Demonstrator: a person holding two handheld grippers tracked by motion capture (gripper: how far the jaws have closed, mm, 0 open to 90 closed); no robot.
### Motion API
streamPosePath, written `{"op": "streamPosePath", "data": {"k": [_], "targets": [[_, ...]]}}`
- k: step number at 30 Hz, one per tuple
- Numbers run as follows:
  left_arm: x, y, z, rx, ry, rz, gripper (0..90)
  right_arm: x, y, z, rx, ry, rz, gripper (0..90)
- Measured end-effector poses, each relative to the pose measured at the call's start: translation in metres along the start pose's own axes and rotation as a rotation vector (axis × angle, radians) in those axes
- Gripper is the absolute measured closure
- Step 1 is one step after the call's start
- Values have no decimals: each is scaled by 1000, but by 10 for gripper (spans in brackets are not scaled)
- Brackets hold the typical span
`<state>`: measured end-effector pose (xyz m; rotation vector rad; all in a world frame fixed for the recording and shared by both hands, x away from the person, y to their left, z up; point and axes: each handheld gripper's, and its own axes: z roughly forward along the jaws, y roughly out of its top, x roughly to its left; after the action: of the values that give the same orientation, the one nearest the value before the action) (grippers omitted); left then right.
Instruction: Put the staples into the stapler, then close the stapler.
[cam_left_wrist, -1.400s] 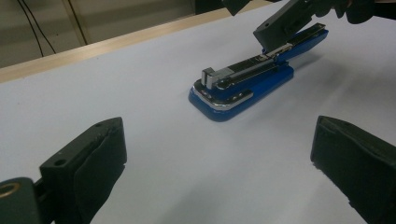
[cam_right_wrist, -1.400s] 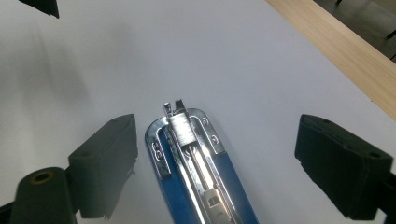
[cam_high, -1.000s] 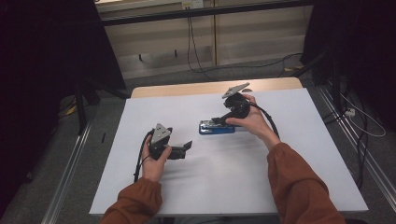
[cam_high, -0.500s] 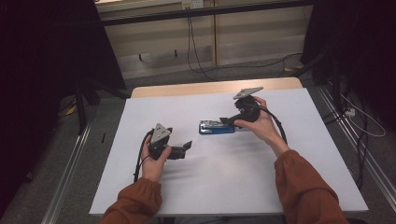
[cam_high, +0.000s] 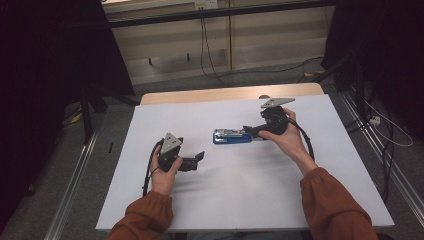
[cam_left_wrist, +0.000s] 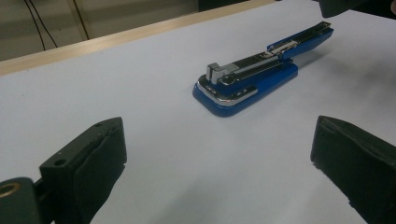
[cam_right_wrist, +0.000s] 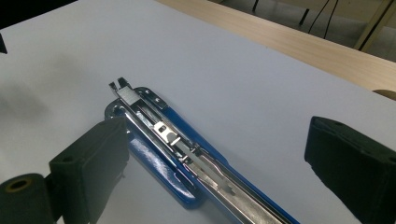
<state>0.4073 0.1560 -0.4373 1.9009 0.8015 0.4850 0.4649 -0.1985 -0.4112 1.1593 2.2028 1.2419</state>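
Note:
A blue stapler (cam_high: 231, 136) with a bright metal magazine lies flat on the white table top (cam_high: 250, 190), near its middle. In the left gripper view the stapler (cam_left_wrist: 252, 77) has its blue top arm swung out and raised at the far end. My right gripper (cam_high: 250, 131) is at the stapler's right end, open, with the stapler (cam_right_wrist: 187, 154) lying low between its wide jaws (cam_right_wrist: 217, 140). My left gripper (cam_high: 199, 159) is open to the stapler's front left, well apart from it, with bare table between its jaws (cam_left_wrist: 217, 140).
A bare wooden strip (cam_high: 225, 94) runs along the table's far edge. Beyond it are a low wall and hanging cables (cam_high: 205, 45). Metal rails (cam_high: 75, 175) flank the table on the floor, and dark curtains stand on both sides.
My right gripper has drawn back to the right along the stapler. The stapler and my left gripper have stayed where they were.

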Motion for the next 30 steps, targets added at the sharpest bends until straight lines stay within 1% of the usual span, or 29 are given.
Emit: {"op": "streamPosePath", "data": {"k": [2, 3, 4, 7, 8, 11, 13, 15, 16, 18, 19, 21, 22, 23, 24, 27, 30], "targets": [[0, 0, 0, 5, 3, 6, 36, 0, -2, -3, -12, -16, 10, 45], [-1, 0, 0, 1, 3, -3, 36, -1, -3, -4, -15, -22, 14, 47], [-1, 0, -1, 2, 5, -1, 36, -1, -5, -6, -18, -26, 19, 52], [-2, 0, -1, 2, 11, 0, 36, -1, -9, -10, -27, -28, 26, 52], [-2, 0, -2, 6, 14, 9, 36, -1, -11, -11, -23, -28, 22, 52], [-3, -1, -2, 8, 19, 21, 36, -1, -15, -15, -29, -32, 31, 52], [-4, -1, -2, 9, 24, 20, 36, -1, -17, -18, -36, -32, 38, 51], [-4, 0, -2, 0, 30, 19, 36, -1, -18, -20, -40, -39, 37, 51], [-4, 0, -2, -1, 29, 20, 36, -1, -18, -22, -39, -35, 44, 51], [-3, -1, -1, 5, 25, 23, 36, -1, -19, -23, -37, -40, 37, 50], [-3, -1, -1, 10, 28, 21, 36, -2, -20, -24, -35, -42, 43, 49], [-3, 0, -1, 5, 23, 17, 36, -2, -22, -24, -30, -48, 50, 47], [-4, 0, -1, -3, 21, 6, 36, -2, -22, -24, -33, -51, 48, 47], [-3, 0, -2, -3, 25, 16, 36, -2, -23, -24, -36, -50, 57, 47], [-3, 0, -1, -6, 25, 17, 36, -2, -23, -25, -37, -51, 60, 47], [-5, 1, -1, -9, 37, 20, 35, -2, -24, -28, -42, -57, 55, 50], [-6, 2, 0, -17, 34, 21, 38, -2, -26, -34, -59, -77, 51, 61]]}}
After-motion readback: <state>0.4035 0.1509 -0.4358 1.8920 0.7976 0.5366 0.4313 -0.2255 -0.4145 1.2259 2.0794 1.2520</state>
